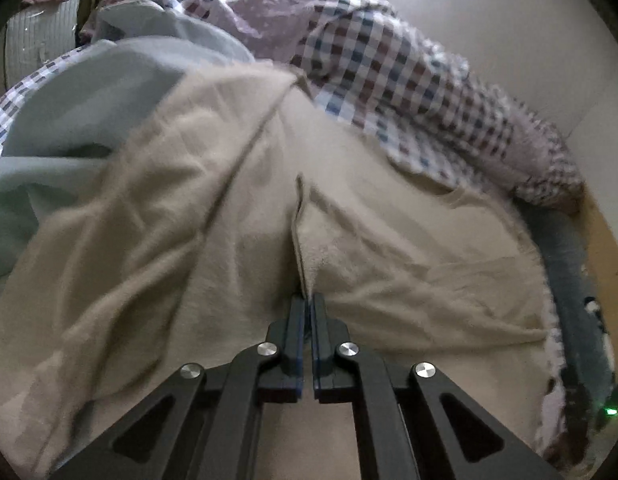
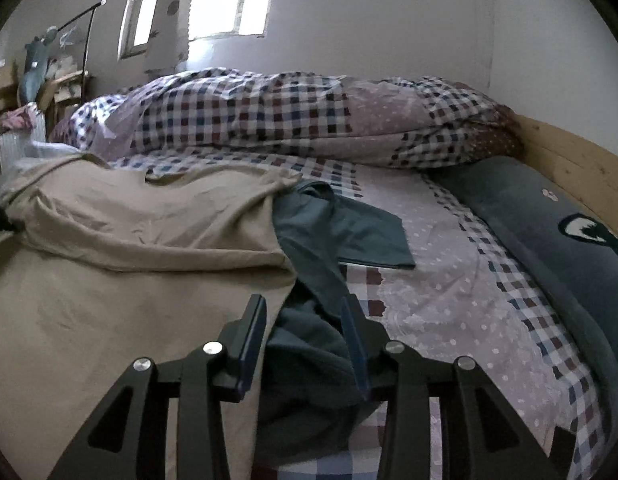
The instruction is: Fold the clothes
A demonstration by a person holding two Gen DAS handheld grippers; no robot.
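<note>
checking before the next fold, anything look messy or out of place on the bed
The dark teal garment lies half buried under the beige garment, one sleeve sticking out. The beige one is rumpled, not flat.

The left gripper [image 1: 308,300] was pointed steeply downward, and its two black fingers [image 1: 297,320] were brought together until hardly a gap was left between the blue pads. A raised fold of the beige garment [image 1: 213,208] was pinched at the tips. The right gripper [image 2: 305,312] was angled less steeply down, and its fingers [image 2: 255,328] were held apart, with the pads well clear of one another. Nothing was pressed by them; the dark teal garment [image 2: 309,352] was seen lying between and under the parted fingers. No hand or sleeve was shown in either view.
</note>
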